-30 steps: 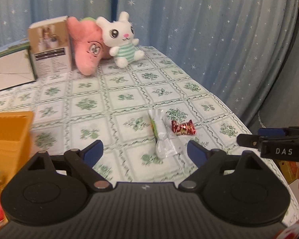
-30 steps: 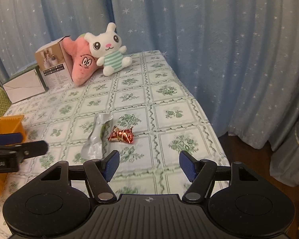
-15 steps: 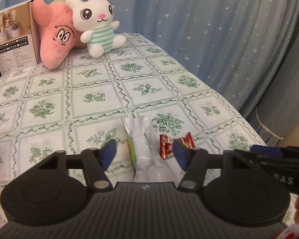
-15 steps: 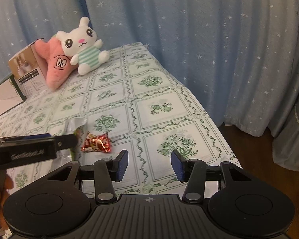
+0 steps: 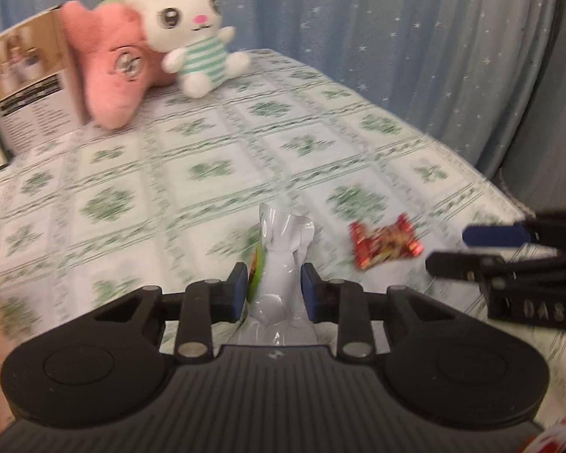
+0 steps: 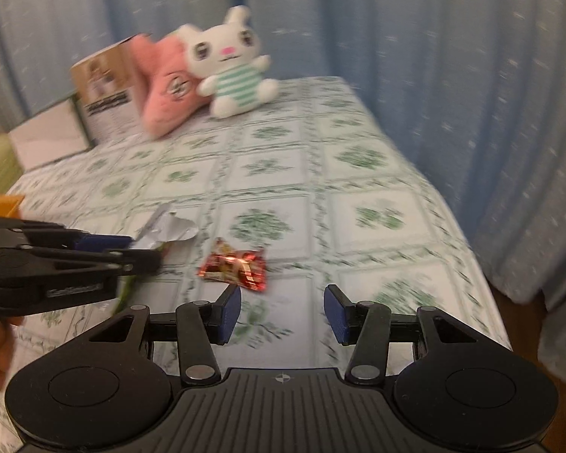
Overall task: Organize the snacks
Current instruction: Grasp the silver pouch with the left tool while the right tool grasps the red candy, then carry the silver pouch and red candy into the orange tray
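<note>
A silver snack packet (image 5: 283, 249) with a green edge lies on the green-patterned tablecloth (image 5: 192, 173). My left gripper (image 5: 273, 294) has its jaws closing, and both blue pads press on the packet's sides. In the right wrist view the same packet (image 6: 173, 228) pokes out past the left gripper (image 6: 139, 251). A red foil candy (image 5: 383, 245) lies just right of the packet. My right gripper (image 6: 283, 315) stands open over bare cloth with nothing between its fingers. The red candy (image 6: 234, 266) sits just ahead of its left finger.
A white plush bunny (image 5: 192, 37), a pink plush (image 5: 113, 71) and a printed box (image 5: 30, 90) stand at the table's far end. An orange basket (image 6: 2, 204) is at the left. The table's right edge (image 6: 468, 249) drops off toward blue curtains.
Both grippers have come forward and down toward the snacks. The left jaws went from wide open to closed around the silver packet. The right jaws narrowed.
</note>
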A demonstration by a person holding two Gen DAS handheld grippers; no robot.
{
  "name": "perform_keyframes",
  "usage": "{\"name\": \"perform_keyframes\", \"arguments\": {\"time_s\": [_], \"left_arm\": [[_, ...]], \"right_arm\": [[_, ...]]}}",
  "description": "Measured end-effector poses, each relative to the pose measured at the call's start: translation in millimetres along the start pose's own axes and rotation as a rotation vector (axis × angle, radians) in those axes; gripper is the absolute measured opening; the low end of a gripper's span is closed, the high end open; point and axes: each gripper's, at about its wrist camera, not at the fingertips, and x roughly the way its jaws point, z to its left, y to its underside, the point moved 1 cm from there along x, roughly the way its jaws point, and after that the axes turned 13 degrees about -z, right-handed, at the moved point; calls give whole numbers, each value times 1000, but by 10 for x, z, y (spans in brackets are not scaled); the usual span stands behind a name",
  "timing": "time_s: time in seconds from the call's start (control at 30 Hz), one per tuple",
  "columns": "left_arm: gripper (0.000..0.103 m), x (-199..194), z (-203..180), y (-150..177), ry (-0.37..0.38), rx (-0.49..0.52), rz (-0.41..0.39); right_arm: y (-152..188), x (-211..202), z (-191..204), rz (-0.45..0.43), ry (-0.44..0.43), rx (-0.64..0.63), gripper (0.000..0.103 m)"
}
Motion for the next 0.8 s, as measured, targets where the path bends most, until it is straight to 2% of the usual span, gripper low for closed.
{"name": "perform_keyframes", "arguments": {"time_s": [0.13, 0.27, 0.53, 0.6, 0.63, 0.8], "left_arm": [[27, -214, 159, 122, -13, -22, 1], [27, -333, 231, 222, -21, -43, -3], [33, -348, 258, 266, -16, -59, -9], [34, -328, 255, 282, -7, -61, -6], [34, -315, 248, 292, -10, -56, -3], [33, -288, 188, 301, -20, 4, -10]], "right_arm": [[-6, 169, 166, 1, -37, -104, 49], [3, 368, 245, 2, -22, -185, 49], [-13, 503, 281, -20, -24, -169, 48], [-10, 475, 291, -18, -28, -166, 38], [-9, 469, 303, -15, -30, -170, 29], [5, 397, 331, 5, -37, -141, 23]]}}
